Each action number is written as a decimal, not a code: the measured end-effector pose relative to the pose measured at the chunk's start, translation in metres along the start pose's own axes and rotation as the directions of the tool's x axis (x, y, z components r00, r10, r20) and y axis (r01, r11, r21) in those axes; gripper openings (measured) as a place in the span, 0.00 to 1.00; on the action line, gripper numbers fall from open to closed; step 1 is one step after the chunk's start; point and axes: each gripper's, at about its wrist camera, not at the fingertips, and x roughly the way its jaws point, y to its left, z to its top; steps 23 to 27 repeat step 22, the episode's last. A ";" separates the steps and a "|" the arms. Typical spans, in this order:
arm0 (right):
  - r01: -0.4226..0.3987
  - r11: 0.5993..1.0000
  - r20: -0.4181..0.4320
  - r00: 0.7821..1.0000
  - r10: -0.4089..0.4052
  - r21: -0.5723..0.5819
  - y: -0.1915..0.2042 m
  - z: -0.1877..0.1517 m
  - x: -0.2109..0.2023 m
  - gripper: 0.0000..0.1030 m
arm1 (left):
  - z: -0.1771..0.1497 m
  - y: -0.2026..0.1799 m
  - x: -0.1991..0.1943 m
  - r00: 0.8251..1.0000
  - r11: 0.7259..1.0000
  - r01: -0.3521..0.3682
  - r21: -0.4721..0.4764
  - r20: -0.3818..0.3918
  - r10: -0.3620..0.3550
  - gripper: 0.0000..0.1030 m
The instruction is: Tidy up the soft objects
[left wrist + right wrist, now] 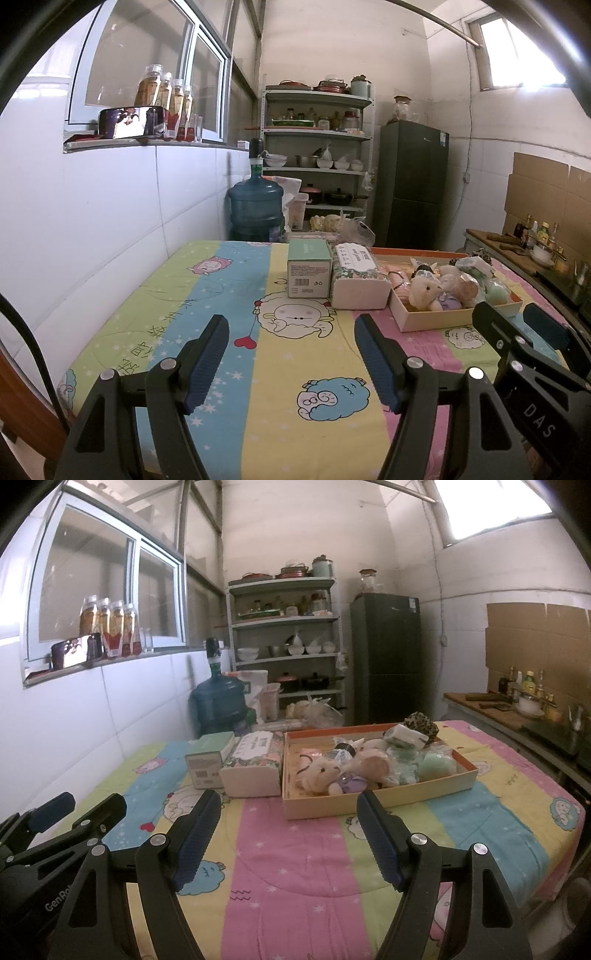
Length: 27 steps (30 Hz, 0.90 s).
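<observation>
An orange-rimmed cardboard tray (376, 799) (436, 320) sits on the table and holds several soft things: a cream teddy bear (322, 773) (424, 291) in a purple outfit, a green sponge ball (437, 763), wrapped packets and a leopard-print scrunchie (421, 723). A floral tissue pack (255, 764) (356, 275) and a green box (208, 762) (308, 271) stand left of the tray. My left gripper (291, 330) is open and empty, short of the boxes. My right gripper (288, 805) is open and empty, just in front of the tray.
The table carries a striped cartoon-sheep cloth (295, 867). A blue water jug (255, 206), a metal shelf (286, 638) of dishes and a dark fridge (388, 657) stand behind. A counter (517, 716) with bottles runs along the right. A tiled wall borders the left.
</observation>
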 end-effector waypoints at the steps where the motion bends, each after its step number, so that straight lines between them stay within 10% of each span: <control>1: 0.000 1.000 0.000 1.000 0.000 0.000 0.000 0.000 0.000 0.75 | 0.000 0.000 0.000 1.000 1.000 0.001 0.000 0.000 -0.001 0.68; 27: -0.015 1.000 -0.006 1.000 0.015 -0.002 0.000 -0.001 0.002 0.75 | -0.001 0.003 0.001 1.000 1.000 -0.001 -0.003 0.002 0.001 0.68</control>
